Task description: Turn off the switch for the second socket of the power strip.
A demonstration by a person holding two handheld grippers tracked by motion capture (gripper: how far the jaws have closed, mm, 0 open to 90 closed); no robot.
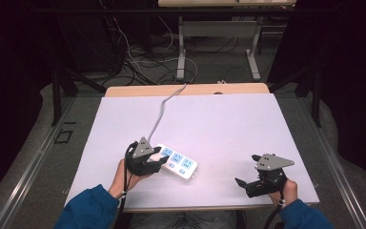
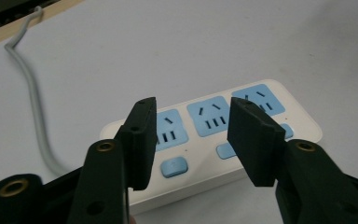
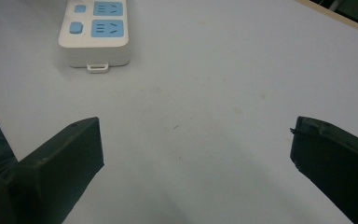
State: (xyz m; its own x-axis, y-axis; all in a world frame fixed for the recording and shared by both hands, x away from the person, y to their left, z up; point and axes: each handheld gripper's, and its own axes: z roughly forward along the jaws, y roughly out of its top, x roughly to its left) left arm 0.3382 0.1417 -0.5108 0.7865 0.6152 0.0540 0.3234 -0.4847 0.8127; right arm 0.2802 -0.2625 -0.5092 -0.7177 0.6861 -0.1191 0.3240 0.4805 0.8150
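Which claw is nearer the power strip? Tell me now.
Left. The left claw sits right at the power strip, at its cable end, jaws poised over it. The right claw rests well off, past its other end.

Place: a lab or recording workspace, not a home.
Bench point(image 1: 228, 124): plain white top with a wooden edge.
Floor behind: loose tangled cables point(image 1: 138, 62).
Background: metal legs of a second desk point(image 1: 217, 47).
Sides: dark screens close in the area.
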